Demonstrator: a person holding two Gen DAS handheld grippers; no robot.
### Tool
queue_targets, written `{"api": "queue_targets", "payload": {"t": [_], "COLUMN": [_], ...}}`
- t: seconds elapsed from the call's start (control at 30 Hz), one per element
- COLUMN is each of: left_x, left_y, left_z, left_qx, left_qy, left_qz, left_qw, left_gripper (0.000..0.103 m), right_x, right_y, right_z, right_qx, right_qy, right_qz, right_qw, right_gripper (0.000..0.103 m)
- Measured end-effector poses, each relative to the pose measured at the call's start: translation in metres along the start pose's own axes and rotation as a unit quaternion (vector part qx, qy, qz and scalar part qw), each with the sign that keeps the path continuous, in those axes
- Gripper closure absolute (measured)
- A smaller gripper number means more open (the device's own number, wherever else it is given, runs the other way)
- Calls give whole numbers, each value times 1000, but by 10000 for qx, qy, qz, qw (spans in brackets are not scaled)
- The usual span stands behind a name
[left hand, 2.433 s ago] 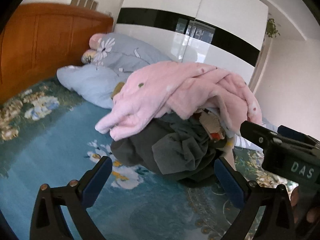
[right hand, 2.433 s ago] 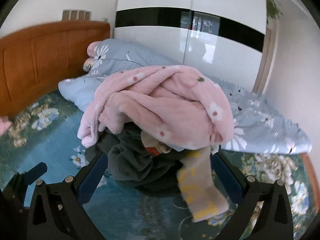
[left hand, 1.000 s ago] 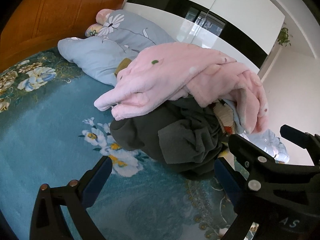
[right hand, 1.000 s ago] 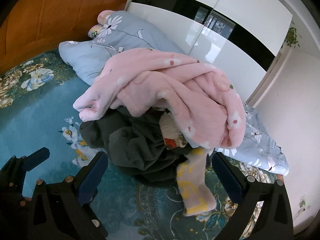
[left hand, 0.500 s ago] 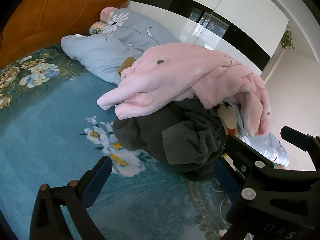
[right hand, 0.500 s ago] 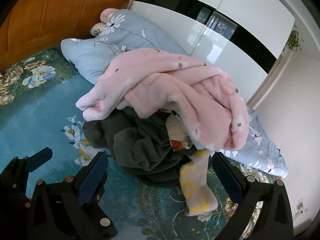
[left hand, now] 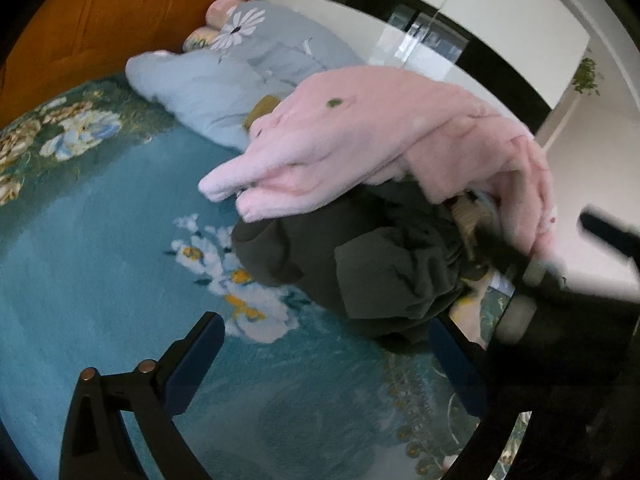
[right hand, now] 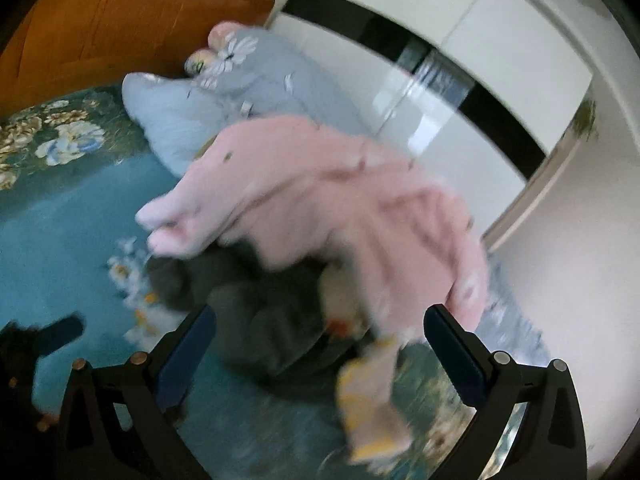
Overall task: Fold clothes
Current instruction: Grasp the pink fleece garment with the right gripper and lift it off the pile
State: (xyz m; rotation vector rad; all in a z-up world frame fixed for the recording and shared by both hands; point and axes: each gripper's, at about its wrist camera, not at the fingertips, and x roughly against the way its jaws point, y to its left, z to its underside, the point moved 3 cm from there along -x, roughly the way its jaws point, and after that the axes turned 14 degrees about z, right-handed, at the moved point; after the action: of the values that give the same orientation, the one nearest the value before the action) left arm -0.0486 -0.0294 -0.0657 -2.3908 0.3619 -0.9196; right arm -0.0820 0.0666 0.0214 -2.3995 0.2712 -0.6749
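Teal floral bed before a wooden headboard; heaped mid-bed, pink fleece garment over dark grey garment, beside a pale blue duvet; left hand-held gripper spread wide, empty; right hand-held gripper likewise spread, blurred, near the heap.

No text, label, brand, number or sign can be read in either view. The black body of the right tool, seen at the right edge of the left wrist view, is too blurred to show any lettering. The fluffy pink garment carries only small dots and flower shapes, and the teal floral bedspread and the pale blue flowered pillows bear patterns, not writing.
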Motion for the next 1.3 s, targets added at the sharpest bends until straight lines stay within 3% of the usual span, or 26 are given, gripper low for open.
{"api": "queue_targets", "payload": {"t": [0.1, 0.23, 0.27, 0.3, 0.4, 0.5, 0.67, 0.9, 1.07, 1.3], "left_x": [3, 15, 18, 21, 33, 42, 57, 84, 101, 124], "left_y": [11, 24, 27, 30, 37, 37, 30, 3, -16, -17], "left_z": [0, 1, 2, 1, 2, 5, 14, 26, 34, 42], "left_qx": [236, 522, 589, 643, 805, 695, 689, 578, 420, 663], "left_qy": [-42, -155, -182, -214, -335, -397, -425, -635, -720, -888], "left_qz": [-102, -274, -311, -325, -444, -670, -582, -262, -196, -93], "left_qw": [9997, 9981, 9976, 9972, 9952, 9945, 9950, 9960, 9963, 9938], "left_gripper": [0, 0, 0, 0, 0, 0, 0, 0, 0, 0], "right_x": [-16, -42, -50, -58, -76, -68, -34, 29, 70, 157], "right_y": [5, 31, 35, 36, 29, 6, -61, -179, -224, -313], "right_z": [-17, -30, -32, -34, -44, -61, -91, -102, -93, -62], "right_qx": [322, 987, 1159, 1216, 1174, 850, 197, -781, -1260, -1869], "right_qy": [-314, -415, -342, -189, 203, 187, -320, -936, -1229, -1904], "right_qz": [160, 254, 347, 398, 446, 426, 647, 1001, 994, 1007], "right_qw": [9989, 9939, 9921, 9916, 9919, 9953, 9972, 9875, 9794, 9585], "right_gripper": [0, 1, 14, 42, 69, 86, 89, 91, 91, 91]}}
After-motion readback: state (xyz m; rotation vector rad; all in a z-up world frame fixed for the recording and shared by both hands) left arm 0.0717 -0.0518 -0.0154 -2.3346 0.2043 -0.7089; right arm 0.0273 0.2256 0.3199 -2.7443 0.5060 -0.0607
